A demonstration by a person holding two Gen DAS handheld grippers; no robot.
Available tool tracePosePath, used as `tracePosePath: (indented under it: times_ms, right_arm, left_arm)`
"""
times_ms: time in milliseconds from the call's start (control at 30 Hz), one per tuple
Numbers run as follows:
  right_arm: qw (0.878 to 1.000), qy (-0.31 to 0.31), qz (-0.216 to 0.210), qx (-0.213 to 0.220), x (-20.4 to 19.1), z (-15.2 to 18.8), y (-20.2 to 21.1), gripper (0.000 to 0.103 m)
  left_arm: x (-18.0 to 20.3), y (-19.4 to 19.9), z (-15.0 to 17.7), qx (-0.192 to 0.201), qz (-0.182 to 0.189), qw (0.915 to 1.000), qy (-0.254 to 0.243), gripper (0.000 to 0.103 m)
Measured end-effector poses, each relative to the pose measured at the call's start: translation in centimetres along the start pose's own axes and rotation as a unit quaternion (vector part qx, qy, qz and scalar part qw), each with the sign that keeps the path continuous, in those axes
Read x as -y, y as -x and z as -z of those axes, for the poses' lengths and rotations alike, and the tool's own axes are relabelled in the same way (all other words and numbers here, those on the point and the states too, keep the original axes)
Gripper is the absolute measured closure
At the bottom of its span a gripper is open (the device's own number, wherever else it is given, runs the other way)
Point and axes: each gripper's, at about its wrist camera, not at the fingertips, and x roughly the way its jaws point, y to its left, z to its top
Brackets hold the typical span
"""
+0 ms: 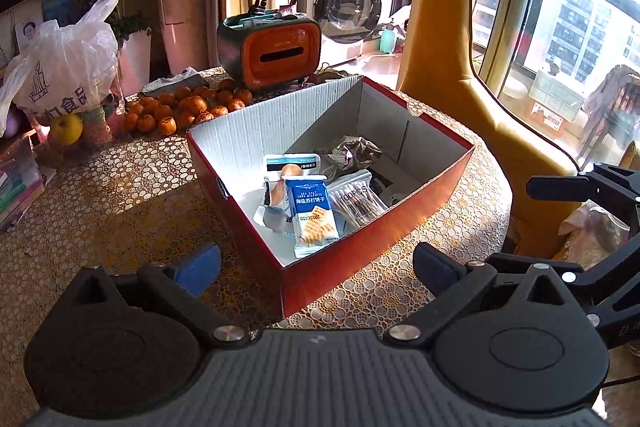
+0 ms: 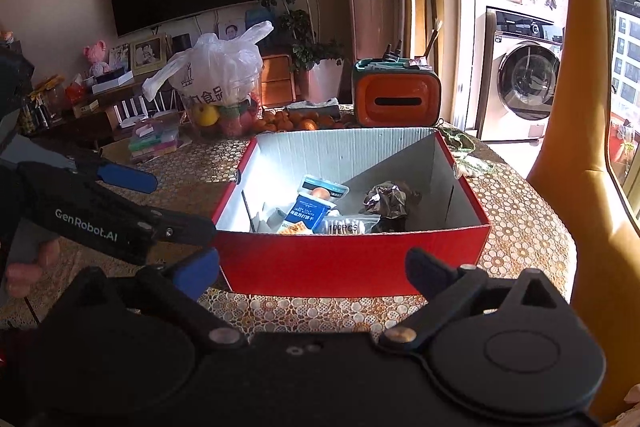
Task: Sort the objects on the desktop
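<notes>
Left wrist view shows the red box (image 1: 372, 239) on the surface (image 1: 120, 195). Inside, the biscuit pack (image 1: 314, 217) looks light, crinkly and easy to crush; grab its edge. Left hand-held gripper (image 1: 316, 263) and right hand-held gripper (image 2: 312, 269) are both wide, holding nothing.

Hard daylight pours in through the window (image 1: 568, 27) on my right, blowing it out to near white. It lights the far wall of the red box (image 2: 352, 259) brightly, while a sharp diagonal shadow cuts across the inside. The room's left side is dim. Fisheye bending curves every edge; my tongs' bodies are black silhouettes.
</notes>
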Motion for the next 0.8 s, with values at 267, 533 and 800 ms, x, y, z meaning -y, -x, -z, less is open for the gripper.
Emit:
tracePosePath:
  times_ms: [267, 533, 800]
  right_arm:
    - [1.0, -0.002, 0.002, -0.005, -0.4, 0.7, -0.2, 0.003]
    - [1.0, -0.012, 0.002, -0.016, -0.7, 1.4, -0.5, 0.003]
    - [0.999, -0.027, 0.0, -0.019, -1.0, 1.8, -0.4, 0.003]
  left_arm:
    - [0.1, -0.2, 1.3, -0.011, -0.013, 0.9998, -0.003, 0.0]
    - [0.1, -0.7, 1.7, -0.02, -0.014, 0.9996, -0.011, 0.0]
    - [0.0, -0.2, 2.1, -0.019, 0.006, 0.9996, -0.019, 0.0]
